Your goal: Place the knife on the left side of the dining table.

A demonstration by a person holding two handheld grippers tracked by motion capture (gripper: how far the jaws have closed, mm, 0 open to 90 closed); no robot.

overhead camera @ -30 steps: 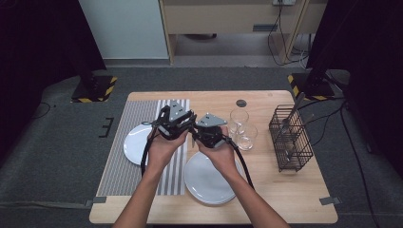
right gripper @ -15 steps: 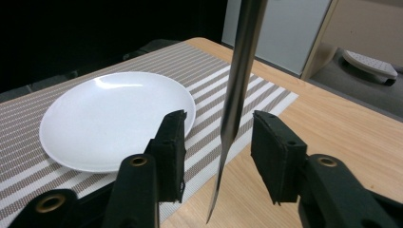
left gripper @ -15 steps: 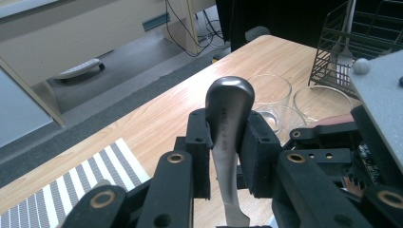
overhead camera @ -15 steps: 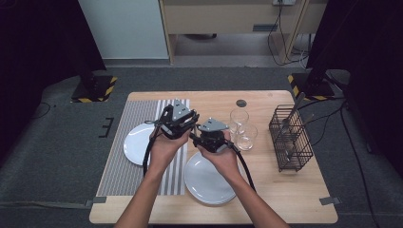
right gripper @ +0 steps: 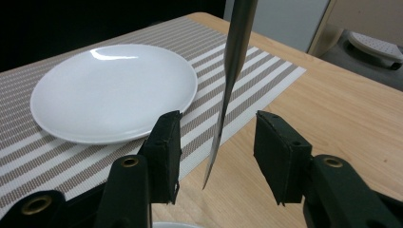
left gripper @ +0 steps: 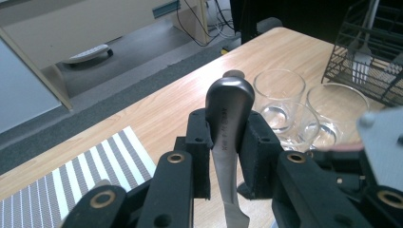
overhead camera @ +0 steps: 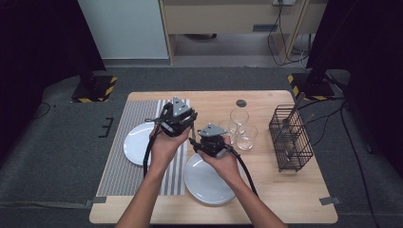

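my left gripper (left gripper: 228, 156) clamps the knife (left gripper: 227, 128) by its smooth steel handle, blade hanging between my right gripper's (right gripper: 216, 152) jaws, which have just been opening and stand clear of it. stiff, slick, probably light; grip the handle, not the blade.

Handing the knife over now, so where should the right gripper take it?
Grip the blade's flat faces, not its edges. The knife hangs point down between the right gripper's open jaws, its handle clamped in the left gripper. The blade narrows toward the tip, so I would close higher up, where it is wider, coming from below.
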